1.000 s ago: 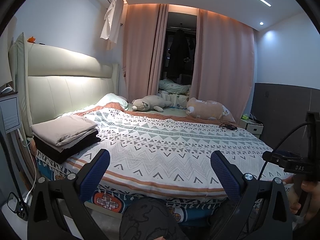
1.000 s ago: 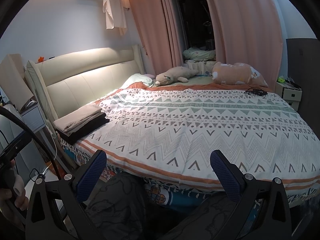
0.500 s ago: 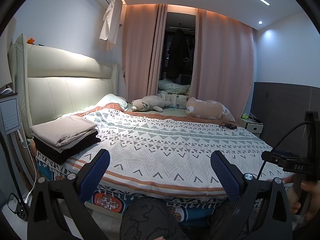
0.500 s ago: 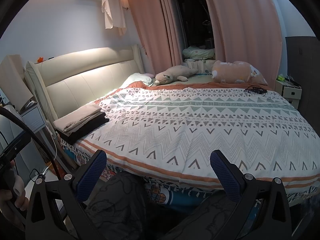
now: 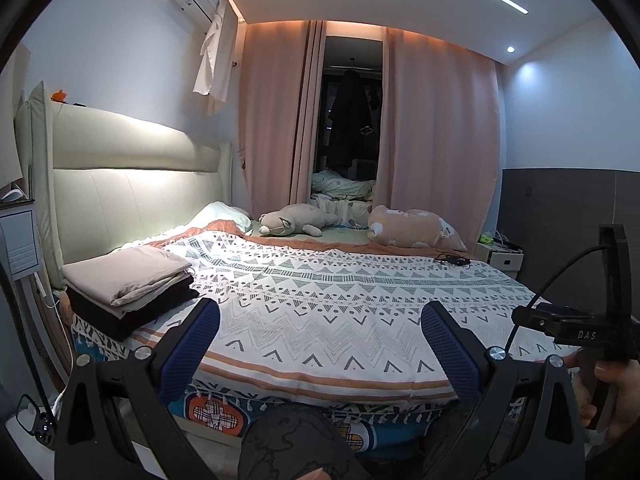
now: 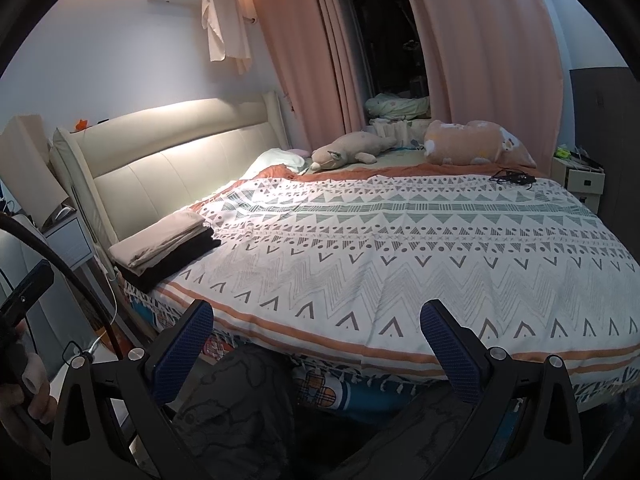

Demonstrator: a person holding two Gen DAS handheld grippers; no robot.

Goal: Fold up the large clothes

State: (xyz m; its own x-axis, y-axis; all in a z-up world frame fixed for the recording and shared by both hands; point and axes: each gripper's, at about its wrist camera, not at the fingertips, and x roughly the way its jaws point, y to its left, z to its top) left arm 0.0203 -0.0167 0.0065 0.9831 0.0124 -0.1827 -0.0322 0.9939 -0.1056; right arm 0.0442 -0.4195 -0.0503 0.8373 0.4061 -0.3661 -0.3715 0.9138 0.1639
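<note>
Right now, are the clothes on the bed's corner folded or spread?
Folded: a beige garment lies squared atop a black garment, edges stacked, beside the headboard.

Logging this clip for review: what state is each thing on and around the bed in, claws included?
Left claw: open, holding nothing.
Right claw: open, holding nothing.
Beige garment: folded, on top of the stack.
Black garment: folded, under the beige one.
Patterned bedspread: spread flat.
Curtains: parted in the middle.
White shirt: hanging under the air conditioner.
</note>
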